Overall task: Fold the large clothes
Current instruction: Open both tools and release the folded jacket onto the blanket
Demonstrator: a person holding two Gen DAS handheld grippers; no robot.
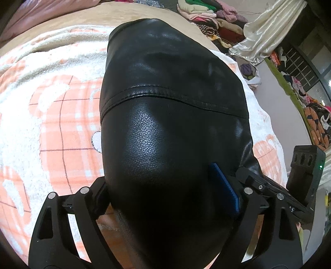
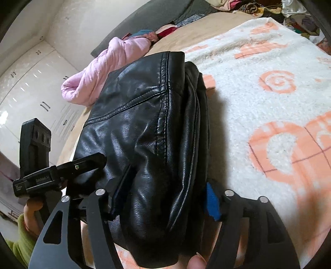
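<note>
No brand or label could be read; the small white lettering on the left gripper's [image 2: 115, 184] black body, seen from the right wrist, was too blurred to make out.

From the left wrist, a fluffy white blanket with orange checked shapes [image 1: 51, 115] covered the bed on the left. In the middle lay the folded black leather jacket [image 1: 165, 115], its stitched seam running across it, bulging up between the left gripper's wide-set fingers; the blue pad [image 1: 224, 188] touched its right side, the other finger was hidden beneath it. Farther right, heaped clothes [image 1: 209, 14], a cream satin curtain [image 1: 266, 35] and a window grille filled the room's edge.

From the right wrist, white cupboard doors [image 2: 31, 87] stood at left, then a pink padded garment [image 2: 103, 70], then the jacket between the right gripper's [image 2: 161, 198] fingers, both hard against its folds. I could not tell whether either gripper pressed or merely straddled it.
</note>
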